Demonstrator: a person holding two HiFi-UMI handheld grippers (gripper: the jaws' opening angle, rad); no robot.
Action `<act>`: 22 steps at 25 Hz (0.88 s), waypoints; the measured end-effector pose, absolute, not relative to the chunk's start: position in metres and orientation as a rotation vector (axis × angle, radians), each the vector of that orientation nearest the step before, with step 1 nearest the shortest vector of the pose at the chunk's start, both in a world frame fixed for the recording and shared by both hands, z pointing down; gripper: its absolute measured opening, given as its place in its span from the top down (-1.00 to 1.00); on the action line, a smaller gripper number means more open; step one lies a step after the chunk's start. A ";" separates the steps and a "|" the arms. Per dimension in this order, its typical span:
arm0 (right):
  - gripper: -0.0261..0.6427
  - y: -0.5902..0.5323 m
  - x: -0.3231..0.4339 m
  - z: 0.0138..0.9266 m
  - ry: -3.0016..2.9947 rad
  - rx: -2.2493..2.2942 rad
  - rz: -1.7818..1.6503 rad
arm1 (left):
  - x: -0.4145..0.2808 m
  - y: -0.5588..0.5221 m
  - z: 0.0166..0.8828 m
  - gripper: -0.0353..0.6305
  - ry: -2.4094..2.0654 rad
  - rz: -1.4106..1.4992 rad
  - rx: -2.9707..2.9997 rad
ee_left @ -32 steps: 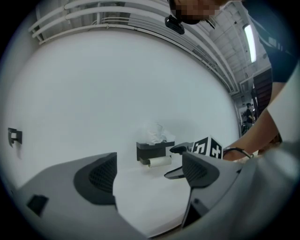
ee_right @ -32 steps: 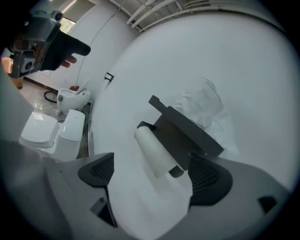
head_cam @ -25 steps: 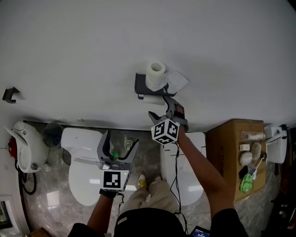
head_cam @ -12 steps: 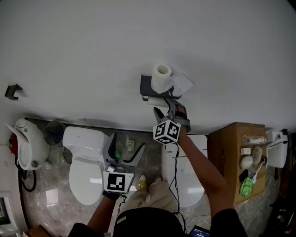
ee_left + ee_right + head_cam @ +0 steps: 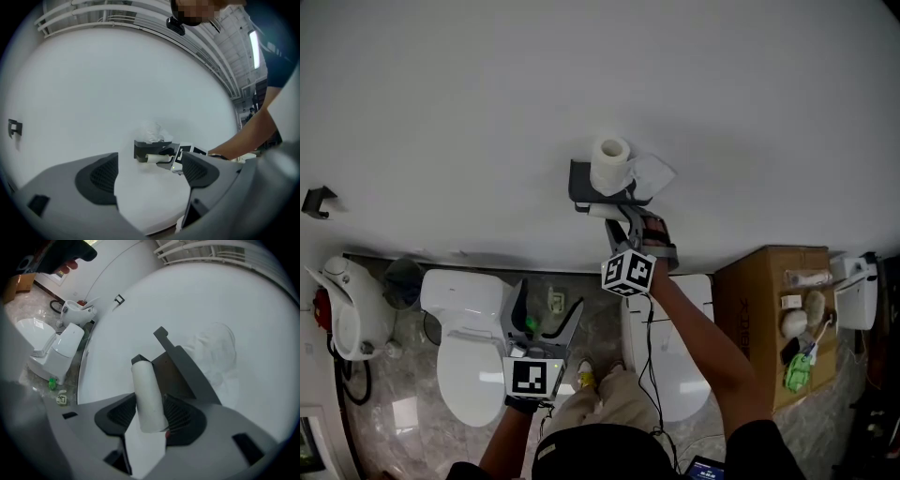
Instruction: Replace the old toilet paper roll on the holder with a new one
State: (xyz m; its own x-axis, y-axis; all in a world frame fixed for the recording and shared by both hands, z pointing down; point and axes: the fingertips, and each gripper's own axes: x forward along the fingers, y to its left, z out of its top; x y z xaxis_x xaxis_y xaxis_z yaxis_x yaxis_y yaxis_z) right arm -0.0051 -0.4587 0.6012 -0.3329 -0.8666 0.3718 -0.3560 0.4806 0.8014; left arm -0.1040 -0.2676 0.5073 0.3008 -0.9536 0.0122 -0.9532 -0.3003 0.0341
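Note:
A dark holder [image 5: 579,181] hangs on the white wall, with a full new roll [image 5: 610,164] standing on top and loose paper beside it. Under it sits the thin old roll [image 5: 605,212]. My right gripper [image 5: 623,217] reaches up to it. In the right gripper view the old roll [image 5: 149,399] lies between both pads, which have just been closing and now touch it on each side below the holder [image 5: 180,366]. My left gripper [image 5: 542,328] hangs lower, open and empty; its view shows the holder [image 5: 143,149] far ahead between its wide jaws.
A white toilet [image 5: 469,342] stands below left and a second white fixture [image 5: 675,366] below right. A cardboard box [image 5: 769,319] with small items on it is at the right. A small dark hook [image 5: 317,200] is on the wall at the far left.
The right gripper's jaws have come together around the old roll under the holder. The left gripper has stayed low and open.

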 end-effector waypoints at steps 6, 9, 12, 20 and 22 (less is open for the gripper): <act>0.41 -0.457 0.003 0.598 -1.869 1.011 -0.813 | -0.102 -0.264 0.508 -0.41 -1.823 -0.012 2.503; 0.42 -0.455 0.002 0.597 -1.850 0.992 -0.861 | -0.103 -0.262 0.508 -0.41 -1.830 -0.007 2.502; 0.43 -0.455 0.008 0.595 -1.826 0.986 -0.884 | -0.099 -0.262 0.508 -0.41 -1.818 -0.003 2.517; 0.44 -0.452 0.016 0.597 -1.809 1.003 -0.869 | -0.101 -0.258 0.505 -0.41 -1.819 0.003 2.502; 0.44 -0.452 0.022 0.596 -1.798 1.004 -0.870 | -0.099 -0.258 0.503 -0.41 -1.815 0.001 2.522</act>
State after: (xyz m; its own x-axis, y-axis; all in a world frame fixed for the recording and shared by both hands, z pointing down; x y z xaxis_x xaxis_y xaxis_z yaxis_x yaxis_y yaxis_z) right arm 0.0218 -0.4525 0.5955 -0.2906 -0.8905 0.3501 -0.2776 0.4286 0.8598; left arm -0.0988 -0.2581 0.5028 0.3175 -0.9480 0.0209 -0.9481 -0.3169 0.0275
